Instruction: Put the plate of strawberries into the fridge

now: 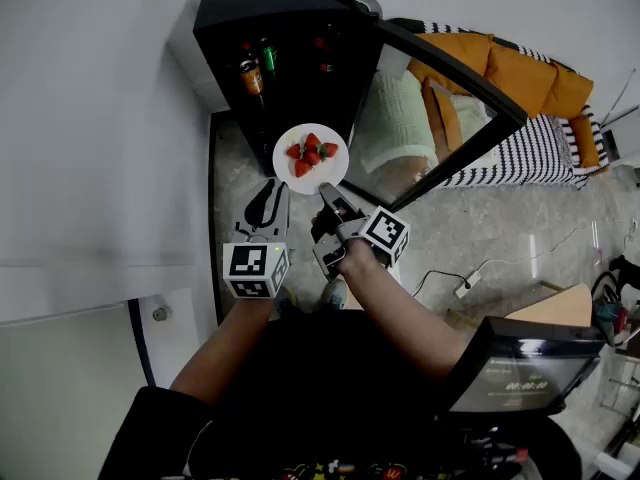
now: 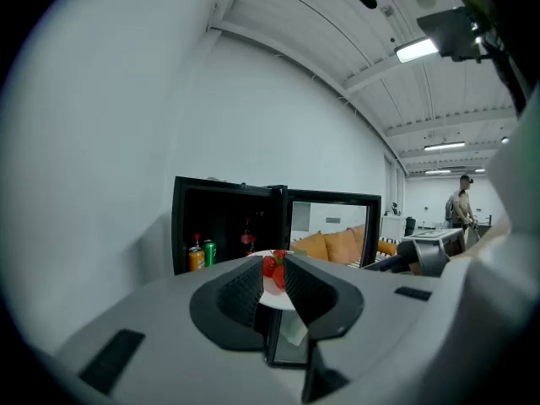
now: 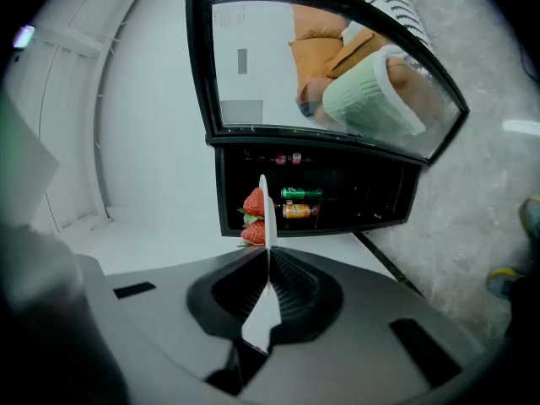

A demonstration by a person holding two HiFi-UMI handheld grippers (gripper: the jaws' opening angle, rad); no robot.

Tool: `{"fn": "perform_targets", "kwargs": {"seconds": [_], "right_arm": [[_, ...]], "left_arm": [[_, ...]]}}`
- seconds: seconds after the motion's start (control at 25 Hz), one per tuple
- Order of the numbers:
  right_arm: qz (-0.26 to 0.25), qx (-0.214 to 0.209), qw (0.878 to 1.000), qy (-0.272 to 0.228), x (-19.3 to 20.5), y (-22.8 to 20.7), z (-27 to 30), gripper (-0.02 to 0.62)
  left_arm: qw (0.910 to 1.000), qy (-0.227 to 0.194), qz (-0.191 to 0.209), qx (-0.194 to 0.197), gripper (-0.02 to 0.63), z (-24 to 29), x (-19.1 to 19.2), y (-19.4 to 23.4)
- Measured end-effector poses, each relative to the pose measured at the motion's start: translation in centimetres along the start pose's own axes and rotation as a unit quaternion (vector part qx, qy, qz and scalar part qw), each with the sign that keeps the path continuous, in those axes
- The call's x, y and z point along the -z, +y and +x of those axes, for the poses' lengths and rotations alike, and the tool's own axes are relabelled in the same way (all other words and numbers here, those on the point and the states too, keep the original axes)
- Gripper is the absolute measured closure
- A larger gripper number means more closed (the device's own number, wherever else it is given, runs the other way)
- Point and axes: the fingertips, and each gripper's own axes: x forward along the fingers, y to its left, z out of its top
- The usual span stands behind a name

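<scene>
Firmly clamped, the right gripper [image 1: 325, 190] [image 3: 268, 258] pinches the near rim of the white plate [image 1: 331, 174] [image 3: 264, 201], which shows edge-on between its closed jaws. The strawberries [image 1: 311, 151] [image 3: 254, 202] lie piled at the middle of the plate. The left gripper [image 1: 270, 196] [image 2: 272, 273] sits just beside the plate's near-left rim with its jaws a little apart and nothing between them; whether it touches the plate I cannot tell. The plate hangs in the air in front of the black fridge [image 1: 300, 18], not yet inside. The fridge's glass door [image 1: 445, 78] stands open to the right. Inside it, an orange can [image 1: 252, 76] stands beside a green can [image 1: 268, 58].
</scene>
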Motion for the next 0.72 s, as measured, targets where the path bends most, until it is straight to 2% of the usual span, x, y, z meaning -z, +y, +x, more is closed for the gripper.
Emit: {"fn": "perform_targets", "kwargs": {"seconds": [0.28,0.72], "right_arm": [[0.001,-0.008,1.000,0.000,-0.7,0.3,-0.1,0.580],[0.008,-0.006,0.999,0.035,-3.0,-0.6,-0.9,0.580]], "left_arm": [[1.0000,-0.001,-0.001,-0.008,0.540,0.5,-0.2,-0.3],[0.9993,0.000,0.003,-0.038,0.540,1.3,0.0,-2.9]]}}
